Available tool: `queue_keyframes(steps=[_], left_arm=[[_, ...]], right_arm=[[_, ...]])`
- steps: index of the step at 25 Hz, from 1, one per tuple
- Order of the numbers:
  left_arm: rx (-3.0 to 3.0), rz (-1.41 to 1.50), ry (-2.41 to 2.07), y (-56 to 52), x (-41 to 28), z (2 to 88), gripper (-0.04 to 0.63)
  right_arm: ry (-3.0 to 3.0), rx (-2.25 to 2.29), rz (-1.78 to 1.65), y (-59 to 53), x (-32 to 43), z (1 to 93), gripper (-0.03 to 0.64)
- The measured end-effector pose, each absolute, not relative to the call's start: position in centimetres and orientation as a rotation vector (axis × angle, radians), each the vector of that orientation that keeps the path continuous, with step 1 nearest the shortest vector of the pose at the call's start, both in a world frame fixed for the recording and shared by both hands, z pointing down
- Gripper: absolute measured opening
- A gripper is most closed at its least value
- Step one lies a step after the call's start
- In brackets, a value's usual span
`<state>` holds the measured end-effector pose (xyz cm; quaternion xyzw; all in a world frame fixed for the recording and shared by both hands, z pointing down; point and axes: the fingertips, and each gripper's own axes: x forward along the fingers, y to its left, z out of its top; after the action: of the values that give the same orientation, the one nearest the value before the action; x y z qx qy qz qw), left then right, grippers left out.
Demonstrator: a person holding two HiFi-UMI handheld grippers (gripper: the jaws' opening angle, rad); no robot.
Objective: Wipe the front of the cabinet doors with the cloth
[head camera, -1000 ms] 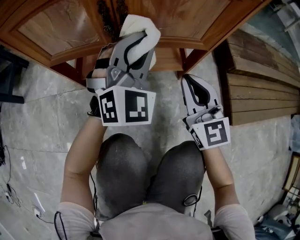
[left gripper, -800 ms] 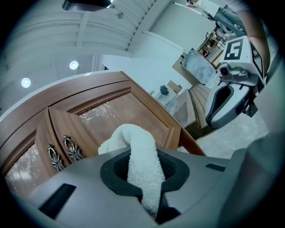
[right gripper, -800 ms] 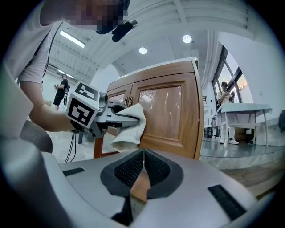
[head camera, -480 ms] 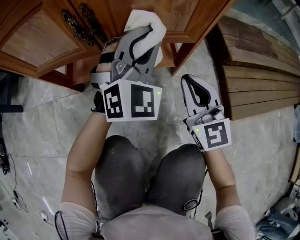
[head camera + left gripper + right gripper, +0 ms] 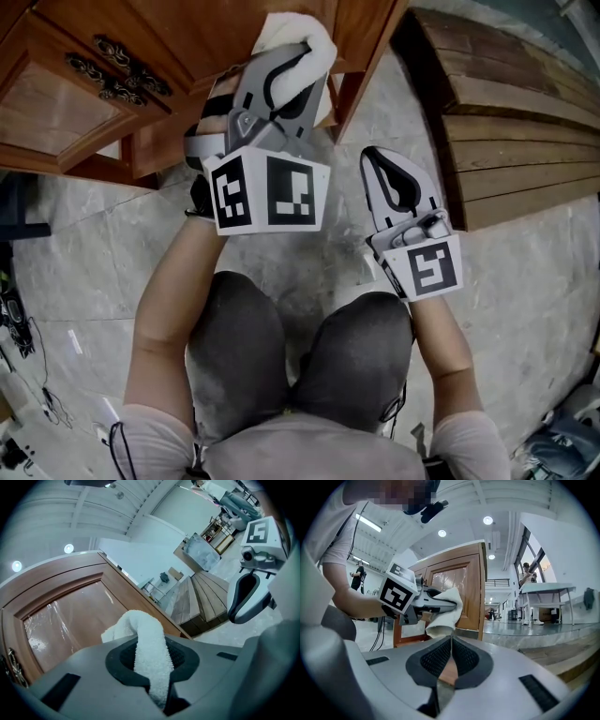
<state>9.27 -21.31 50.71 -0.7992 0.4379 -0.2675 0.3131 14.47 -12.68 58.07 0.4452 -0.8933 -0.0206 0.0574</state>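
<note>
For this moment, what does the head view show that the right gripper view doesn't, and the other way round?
Only the head view: the ornate door handles and the marker cube on the right gripper. Only the right gripper view: that gripper's own fingers closed on nothing, the ceiling lights and a table further back. Both: the left gripper pinching the white cloth at the cabinet door.

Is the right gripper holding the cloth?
No, the right gripper is shut with nothing between its jaws; the white cloth is clamped in the left gripper, up by the cabinet door.
</note>
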Motion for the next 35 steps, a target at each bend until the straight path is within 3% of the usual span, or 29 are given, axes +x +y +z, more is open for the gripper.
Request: queue_keyframes(steps=[21,35], left_arm=[[-2.224,-0.586,0.986,-22.6,16.8,52.6,0.073],[-2.312,-0.791,0.996,-16.0,8.7,46.4,0.072]], right_arm=[[-2.633,1.461,0.021,-14.4,18.3,60.8,0.038],[-2.604,1.416,0.275,-11.4,12.1,49.5,0.038]])
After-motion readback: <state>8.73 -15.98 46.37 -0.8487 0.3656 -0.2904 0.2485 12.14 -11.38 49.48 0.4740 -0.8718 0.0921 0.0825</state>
